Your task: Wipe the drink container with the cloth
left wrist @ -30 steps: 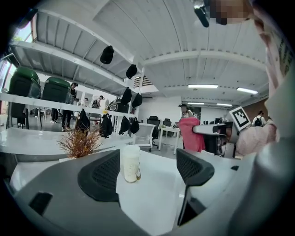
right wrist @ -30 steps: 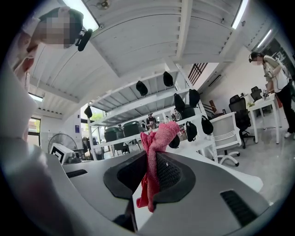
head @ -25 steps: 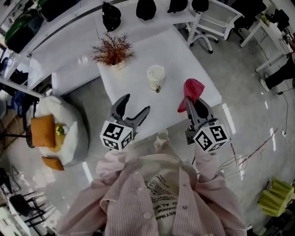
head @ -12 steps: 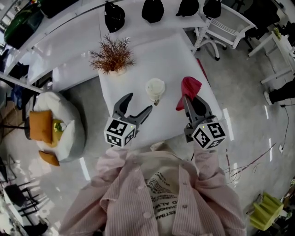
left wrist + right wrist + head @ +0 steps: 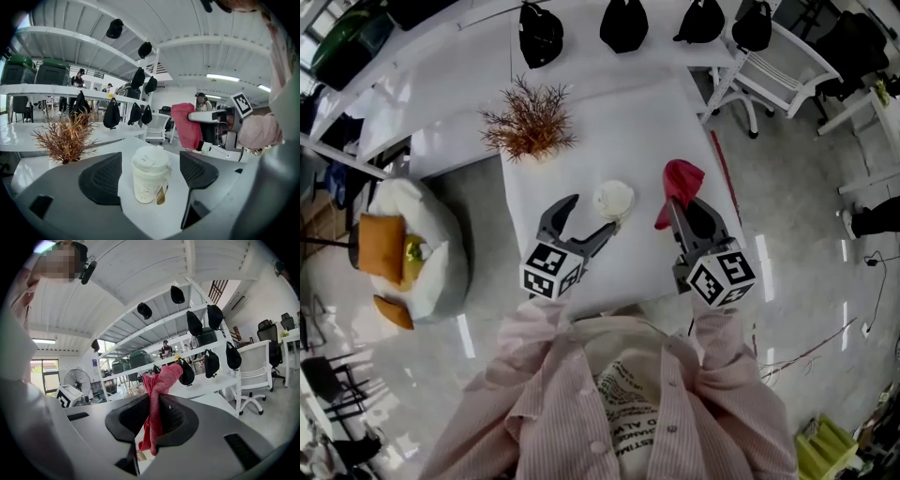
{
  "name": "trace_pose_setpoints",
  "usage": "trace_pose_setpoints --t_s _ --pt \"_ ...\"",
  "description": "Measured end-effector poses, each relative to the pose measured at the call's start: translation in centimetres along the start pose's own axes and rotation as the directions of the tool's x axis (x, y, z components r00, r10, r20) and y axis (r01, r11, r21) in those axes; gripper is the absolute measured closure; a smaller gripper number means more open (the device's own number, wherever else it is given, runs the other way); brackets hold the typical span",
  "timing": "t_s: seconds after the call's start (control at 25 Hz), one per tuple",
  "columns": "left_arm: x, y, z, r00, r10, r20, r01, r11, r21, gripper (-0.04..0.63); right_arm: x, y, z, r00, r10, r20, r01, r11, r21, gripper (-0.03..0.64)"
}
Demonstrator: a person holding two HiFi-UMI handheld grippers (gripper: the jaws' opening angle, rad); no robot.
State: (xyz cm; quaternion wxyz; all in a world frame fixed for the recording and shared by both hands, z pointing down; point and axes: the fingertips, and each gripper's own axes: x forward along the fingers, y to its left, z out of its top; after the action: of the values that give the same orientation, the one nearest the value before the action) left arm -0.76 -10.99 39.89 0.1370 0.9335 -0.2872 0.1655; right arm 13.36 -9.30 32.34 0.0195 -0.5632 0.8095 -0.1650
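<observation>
**Item 1: left claw.** Its jaws are standing wide apart and gripping nothing. It is pointing across the white table at the drink container.

**Item 2: cream-white lidded paper drink cup.**
- Position: it is standing upright near the table's middle, long axis vertical. It is sitting dead ahead of the left claw and framed between the two open jaws, with neither jaw touching it.
- Nearness: the left claw is the nearer of the two, and the right claw is hovering off to the cup's right.
- Looks: the wall is showing faint speckling, a domed lid is seated on top, and a small gold-brown tag is dangling at the lower side. It is likely light and easy to tip, so it is calling for a steadying hold across its width before any wiping.

**Item 3: right claw.** Its jaws are pinching a red woven cloth. The cloth is bunching above the jaws, trailing below them and hanging clear of the cup.

**Item 4: dried russet plant in a pale pot.** It is standing well back on the table, away from the work.
</observation>
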Motion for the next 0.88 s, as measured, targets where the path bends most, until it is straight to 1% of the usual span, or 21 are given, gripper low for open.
trace_pose_setpoints --t_s 0.16,0.32,0.48,0.6,0.72,0.88 --pt "1.5 0.2 0.0 1.0 -0.016 -0.022 0.016 1.0 0.004 0.235 2.0 -0.1 0.6 0.999 0.039 -0.025 -0.04 0.997 -0.066 0.577" --pt "2.7 0.2 -0.5 0.998 -0.047 -0.047 0.047 0.999 0.009 0.235 4.3 0.0 0.6 0.995 0.075 -0.065 -0.085 0.983 -0.161 0.577" --pt "3.6 0.0 -1.0 0.993 -0.096 -0.065 0.098 0.995 0.021 0.233 6.5 0.7 0.1 0.986 0.118 -0.116 -0.145 0.954 -0.262 0.577" --pt "4.2 -0.3 -1.5 0.988 -0.137 -0.076 0.14 0.99 0.037 0.233 7.6 1.1 -0.4 0.979 0.146 -0.144 -0.183 0.939 -0.292 0.577" --pt "4.7 -0.2 -1.7 0.985 -0.154 -0.082 0.158 0.986 0.043 0.235 8.6 1.5 -1.1 0.971 0.166 -0.173 -0.215 0.923 -0.32 0.577" --pt "4.9 0.0 -1.8 0.983 -0.169 -0.068 0.173 0.984 0.045 0.235 9.5 2.4 -2.3 0.954 0.194 -0.229 -0.271 0.886 -0.377 0.577"
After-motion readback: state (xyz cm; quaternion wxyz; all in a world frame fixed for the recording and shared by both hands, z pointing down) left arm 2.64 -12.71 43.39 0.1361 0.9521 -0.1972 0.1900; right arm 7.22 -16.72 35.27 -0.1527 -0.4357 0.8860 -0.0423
